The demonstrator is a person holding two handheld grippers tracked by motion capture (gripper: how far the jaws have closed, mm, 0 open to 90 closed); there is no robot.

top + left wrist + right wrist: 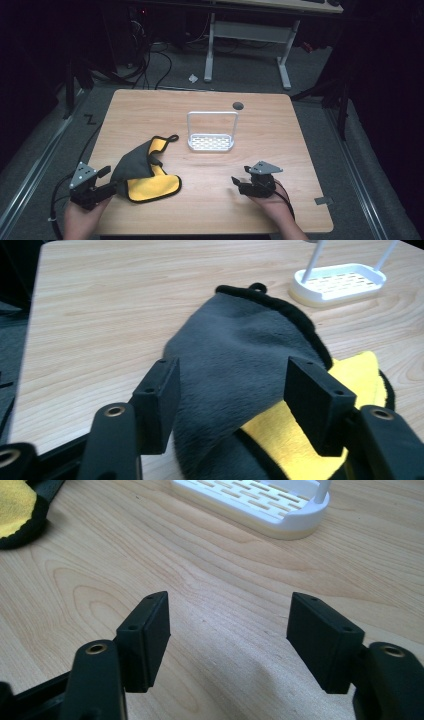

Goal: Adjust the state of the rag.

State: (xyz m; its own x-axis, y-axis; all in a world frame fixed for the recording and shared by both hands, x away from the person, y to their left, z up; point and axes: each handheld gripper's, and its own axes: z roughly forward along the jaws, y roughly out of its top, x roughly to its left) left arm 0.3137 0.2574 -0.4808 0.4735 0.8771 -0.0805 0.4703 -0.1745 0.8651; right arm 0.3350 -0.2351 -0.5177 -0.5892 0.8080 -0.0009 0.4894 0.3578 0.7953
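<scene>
A grey and yellow cloth [145, 172] with black trim lies crumpled on the wooden table, left of centre. My left gripper [110, 181] is open at the cloth's left end. In the left gripper view its jaws straddle a grey fold of the cloth [235, 370], with the left gripper [232, 400] low over it. A white rack [211, 132] with a slotted base and a tall wire handle stands mid-table. My right gripper [239, 185] rests near the front right, open over bare wood; the right gripper [227, 640] has nothing between its jaws.
The table [280, 145] has a small dark round hole [238, 105] near its far edge. The rack [260, 502] and a corner of the cloth [17, 510] lie ahead of the right gripper. A white desk frame [247, 40] and cables stand on the floor beyond.
</scene>
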